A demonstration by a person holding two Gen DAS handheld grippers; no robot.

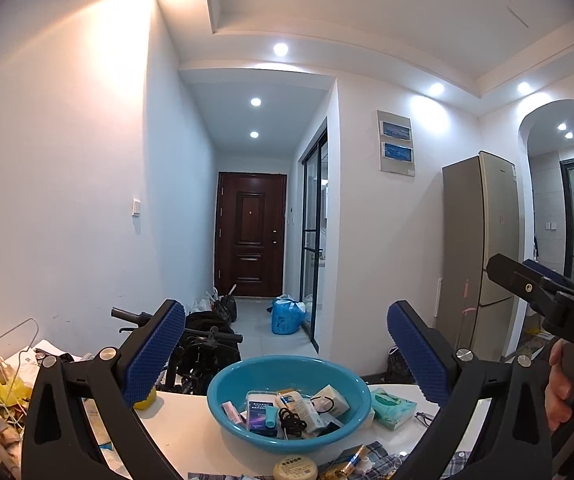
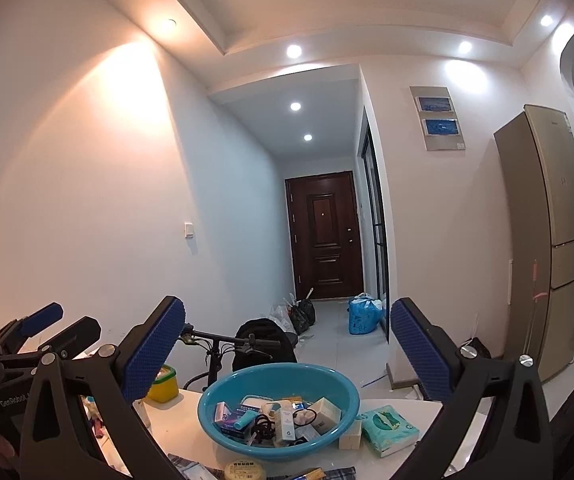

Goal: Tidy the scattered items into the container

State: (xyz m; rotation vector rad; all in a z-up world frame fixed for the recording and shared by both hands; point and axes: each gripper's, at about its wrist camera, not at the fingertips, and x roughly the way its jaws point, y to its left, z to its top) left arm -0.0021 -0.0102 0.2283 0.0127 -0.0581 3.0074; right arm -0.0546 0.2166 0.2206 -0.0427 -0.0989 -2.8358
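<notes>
Holding two grippers raised above a white desk, both with jaws spread wide and gripping nothing: the left gripper framing the lower part of the left wrist view, the right gripper doing the same in the right wrist view. Sitting low and centre in both frames, between the blue pads, one teal basin, already carrying a heap of small toiletries: a white lotion tube, one dark phone-like box, a coil of black cable, one pale cube-shaped carton, with the rest too jumbled for counting. Lying just right of the basin, outside it, one green tissue pack, and beside it in the right wrist view one small cream block. Resting at the bottom edge, in front of the basin, one round cream-coloured tin near a strip of plaid cloth. Standing left of the basin, one yellow-green tub. Showing beyond the desk, a white-walled room with recessed ceiling lights, a hallway ending in one dark brown door, one tall gold fridge at right, two blue pictures on the wall panel, one blue bag on the grey tiled floor, and a bicycle handlebar behind the basin. Gripping the right gripper's handle at the right edge of the left wrist view, one hand.
</notes>
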